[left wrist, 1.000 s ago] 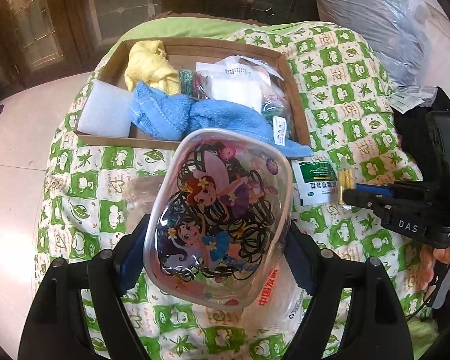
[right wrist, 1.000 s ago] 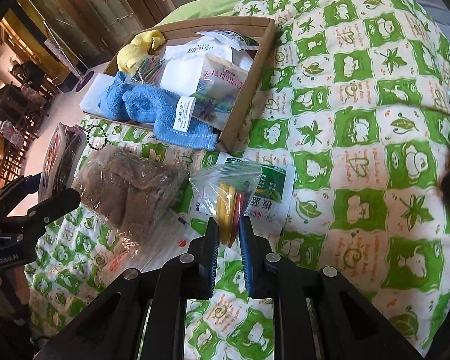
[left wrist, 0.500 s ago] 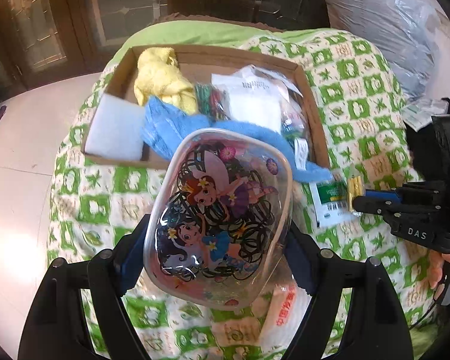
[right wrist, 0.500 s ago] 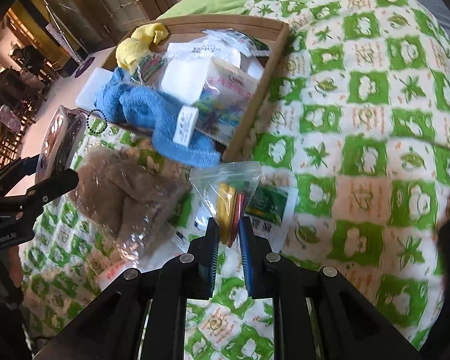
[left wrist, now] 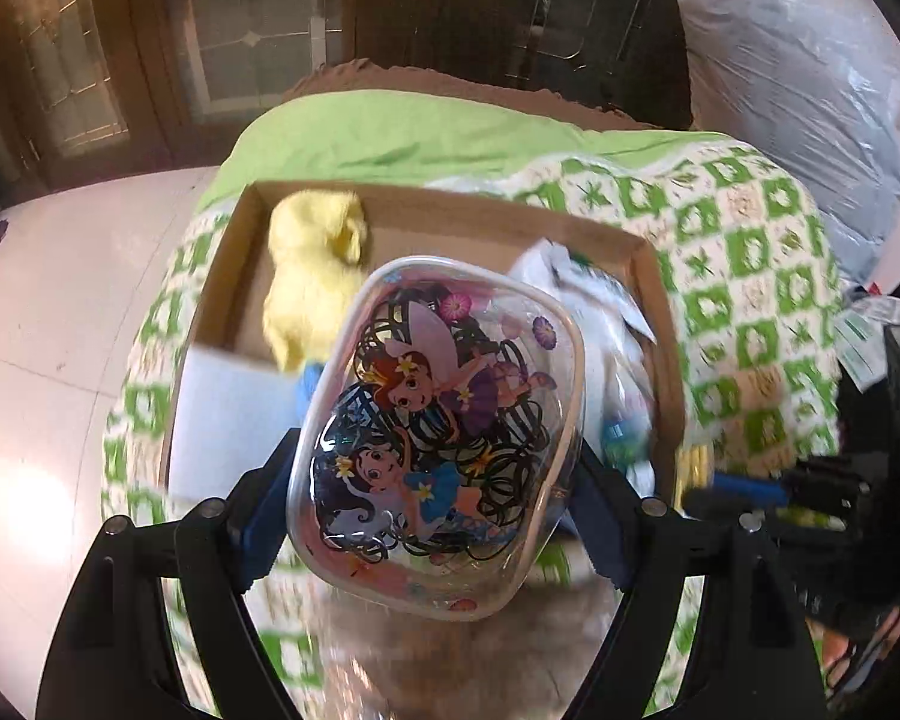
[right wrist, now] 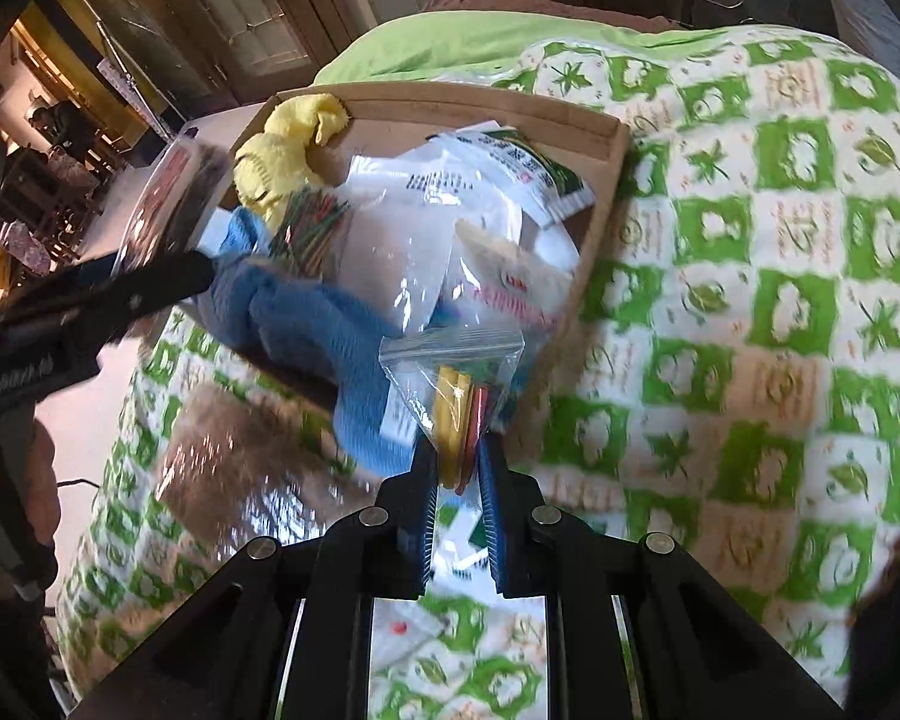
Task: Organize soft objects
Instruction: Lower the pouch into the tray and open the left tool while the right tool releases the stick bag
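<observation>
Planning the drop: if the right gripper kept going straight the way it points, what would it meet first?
Probably the blue towel draped over the cardboard box's near edge; the right gripper's held bag would touch first. Depth is unclear.

Left gripper (left wrist: 438, 516) points steeply down, jaws spread wide, blue pads pressed on both sides of a clear cartoon-print pouch (left wrist: 444, 420), holding it up. Right gripper (right wrist: 457, 468) also points steeply down, jaws nearly together, pinching the bottom edge of a small zip bag (right wrist: 453, 384) that stands up between the pads. In the right wrist view, a hand (right wrist: 12, 480) grips the left tool's handle at the left edge.
</observation>
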{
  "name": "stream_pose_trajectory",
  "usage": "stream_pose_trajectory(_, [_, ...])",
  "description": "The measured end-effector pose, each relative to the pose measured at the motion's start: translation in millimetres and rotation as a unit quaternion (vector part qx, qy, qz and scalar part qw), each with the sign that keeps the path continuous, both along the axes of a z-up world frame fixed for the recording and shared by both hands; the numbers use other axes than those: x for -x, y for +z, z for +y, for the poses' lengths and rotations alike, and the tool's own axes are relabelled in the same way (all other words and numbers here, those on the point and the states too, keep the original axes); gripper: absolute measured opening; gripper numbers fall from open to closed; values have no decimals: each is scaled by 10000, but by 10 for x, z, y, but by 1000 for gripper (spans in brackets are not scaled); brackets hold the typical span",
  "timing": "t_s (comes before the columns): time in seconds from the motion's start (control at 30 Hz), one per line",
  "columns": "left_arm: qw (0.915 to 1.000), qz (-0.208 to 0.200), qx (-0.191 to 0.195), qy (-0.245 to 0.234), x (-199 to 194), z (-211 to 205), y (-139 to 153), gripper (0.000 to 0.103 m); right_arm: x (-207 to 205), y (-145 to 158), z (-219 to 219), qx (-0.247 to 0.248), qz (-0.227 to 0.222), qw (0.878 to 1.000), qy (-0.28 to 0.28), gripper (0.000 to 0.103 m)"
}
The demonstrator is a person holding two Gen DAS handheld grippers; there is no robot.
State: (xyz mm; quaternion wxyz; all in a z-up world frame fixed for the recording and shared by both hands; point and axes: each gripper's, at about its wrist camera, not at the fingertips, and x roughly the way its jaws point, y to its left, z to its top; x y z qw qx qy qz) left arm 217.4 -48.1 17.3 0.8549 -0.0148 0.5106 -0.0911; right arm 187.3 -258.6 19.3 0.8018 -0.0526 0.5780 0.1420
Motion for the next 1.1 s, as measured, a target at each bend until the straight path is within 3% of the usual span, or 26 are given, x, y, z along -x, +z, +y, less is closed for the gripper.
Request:
stream_pose_trajectory(0.37, [9993, 348, 82, 127, -860, -116, -232, 81, -268, -212, 122, -66, -8, 10000, 37, 14])
stream_pose_trajectory(0.67, [9992, 366, -99, 112, -1071, -320, -274, 82, -416, -193, 139, -195, -191, 9996, -34, 16])
stream_pose_trajectory(0.73, [9990, 418, -124, 110, -1078, -326, -292, 82, -432, -183, 127, -256, -205, 9994, -109, 23])
stream_pose_trajectory(0.8, [9988, 449, -161, 77, -1069, -333, -301, 82, -427, -173, 91, -307, -256, 9990, -189, 49])
stream_pose_trajectory(1.1, [9992, 366, -23, 167, -1028, -231, -208, 88, -252, -77, -58, -484, -316, 9976, -380, 61])
